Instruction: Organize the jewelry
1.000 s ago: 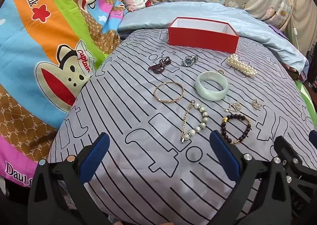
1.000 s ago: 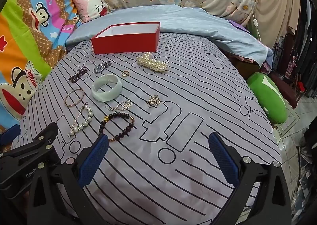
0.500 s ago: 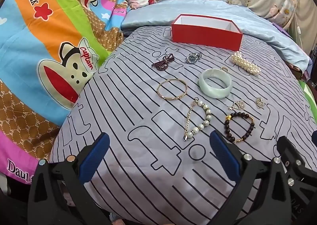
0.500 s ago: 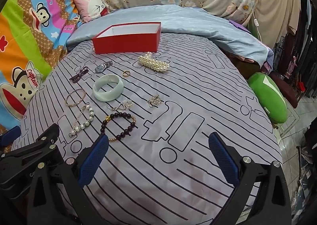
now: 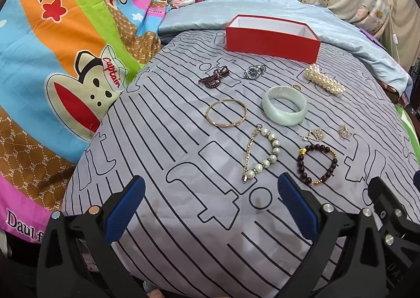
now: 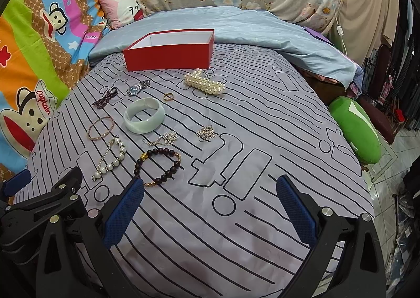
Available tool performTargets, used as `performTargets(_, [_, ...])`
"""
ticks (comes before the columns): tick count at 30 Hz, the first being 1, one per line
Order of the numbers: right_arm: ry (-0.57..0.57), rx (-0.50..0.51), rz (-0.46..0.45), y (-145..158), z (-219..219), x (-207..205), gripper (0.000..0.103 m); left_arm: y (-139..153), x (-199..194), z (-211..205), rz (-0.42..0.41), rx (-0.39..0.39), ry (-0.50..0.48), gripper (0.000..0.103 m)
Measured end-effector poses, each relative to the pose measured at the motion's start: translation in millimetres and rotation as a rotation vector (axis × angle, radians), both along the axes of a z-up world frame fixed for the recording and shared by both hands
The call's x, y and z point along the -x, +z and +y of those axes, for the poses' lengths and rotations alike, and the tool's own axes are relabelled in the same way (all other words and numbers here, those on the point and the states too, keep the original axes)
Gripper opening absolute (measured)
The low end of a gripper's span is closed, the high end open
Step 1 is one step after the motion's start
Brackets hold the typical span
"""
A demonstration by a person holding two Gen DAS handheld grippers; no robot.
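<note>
Jewelry lies spread on a grey striped bedspread (image 5: 183,219). An open red box (image 5: 273,35) (image 6: 170,52) stands at the far side. In front of it lie a jade bangle (image 5: 284,105) (image 6: 144,118), a gold bangle (image 5: 226,113), a pearl bracelet (image 5: 260,156), a dark bead bracelet (image 5: 317,163) (image 6: 157,166), a watch (image 5: 254,71), a pearl hair clip (image 5: 324,80) (image 6: 204,84), a ring (image 6: 168,96) and small silver pieces (image 6: 206,132). My left gripper (image 5: 210,208) and my right gripper (image 6: 210,207) are both open and empty, near the bed's front.
A colourful monkey-print quilt (image 5: 52,62) rises on the left. A light blue sheet (image 6: 236,27) and floral fabric lie behind the box. A green cushion (image 6: 354,130) and the floor are beyond the bed's right edge.
Both grippers have crept slightly forward, so the jewelry sits a little lower in the views. Both stay open and nothing on the bed has moved.
</note>
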State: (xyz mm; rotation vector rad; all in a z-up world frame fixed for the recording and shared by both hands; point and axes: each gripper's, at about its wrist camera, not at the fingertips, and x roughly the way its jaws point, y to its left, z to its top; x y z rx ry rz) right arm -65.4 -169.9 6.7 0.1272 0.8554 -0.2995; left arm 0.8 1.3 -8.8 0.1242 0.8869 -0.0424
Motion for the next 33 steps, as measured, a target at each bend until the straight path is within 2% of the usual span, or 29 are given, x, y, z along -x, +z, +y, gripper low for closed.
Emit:
performTargets(10, [0.000,0.001,0.000,0.1,-0.2,-0.1,0.098,-0.4,0.5,-0.1,-0.020,-0.012,0.004,0.098])
performTargets(17, [0.001,0.004,0.000,-0.3,2.4,-1.1,0.098,-4.6,-2.5,1.4,0.002,-0.018,0.012,0.098])
performTargets(24, [0.002,0.005,0.000,-0.2,3.2,-1.4,0.098,-2.1,-0.9,4.2,-0.024,-0.005,0.028,0.098])
performTargets(33, [0.005,0.007,0.000,0.1,4.7,-2.2,0.098,-3.1,-4.6,4.8,0.000,0.007,0.028,0.098])
